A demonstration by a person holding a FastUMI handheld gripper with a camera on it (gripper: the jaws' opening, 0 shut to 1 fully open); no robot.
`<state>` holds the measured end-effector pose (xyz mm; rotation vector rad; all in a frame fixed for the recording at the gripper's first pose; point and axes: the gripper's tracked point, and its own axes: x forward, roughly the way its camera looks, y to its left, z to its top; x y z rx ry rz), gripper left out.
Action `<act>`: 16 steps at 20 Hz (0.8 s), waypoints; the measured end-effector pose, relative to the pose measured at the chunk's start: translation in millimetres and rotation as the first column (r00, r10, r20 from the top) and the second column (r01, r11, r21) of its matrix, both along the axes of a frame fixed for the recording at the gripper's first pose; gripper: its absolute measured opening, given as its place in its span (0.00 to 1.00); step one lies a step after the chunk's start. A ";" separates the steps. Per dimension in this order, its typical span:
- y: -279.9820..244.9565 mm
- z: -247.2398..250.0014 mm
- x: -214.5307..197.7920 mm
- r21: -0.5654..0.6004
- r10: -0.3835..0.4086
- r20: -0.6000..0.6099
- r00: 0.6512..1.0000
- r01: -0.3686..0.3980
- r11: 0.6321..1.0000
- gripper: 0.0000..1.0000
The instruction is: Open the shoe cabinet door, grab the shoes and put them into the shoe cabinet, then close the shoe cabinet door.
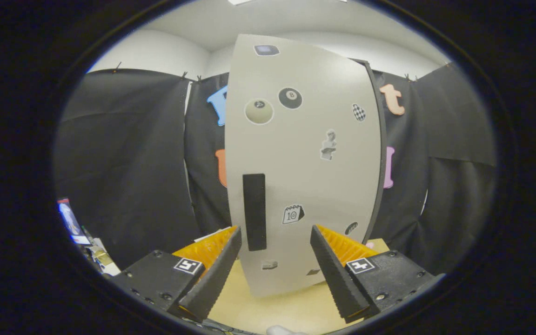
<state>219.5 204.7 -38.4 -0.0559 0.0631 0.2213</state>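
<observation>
The shoe cabinet (pixel 296 153) stands just ahead of me on a pale wooden surface (pixel 268 311). Its light grey door faces me, covered with several stickers, and looks closed against the dark frame at its right edge. A black vertical handle (pixel 254 211) sits low on the door's left side, just beyond my left finger. My gripper (pixel 275 237) is open, with nothing between its fingers, and the door's lower part shows in the gap. A small white thing (pixel 281 330) peeks in at the near edge below the fingers; I cannot tell what it is.
Black cloth walls (pixel 128 163) hang behind and on both sides of the cabinet. Some clutter (pixel 84 237) lies low to the left beside the cloth. A white ceiling shows above.
</observation>
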 end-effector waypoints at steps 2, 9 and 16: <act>1.3 3.1 -2.1 0.001 -0.005 0.002 1.000 0.005 1.000 0.98; -34.3 22.4 -10.1 0.018 -0.052 0.006 0.999 0.052 0.998 0.98; -92.6 51.7 -23.8 0.026 -0.161 0.035 0.986 0.160 0.987 0.98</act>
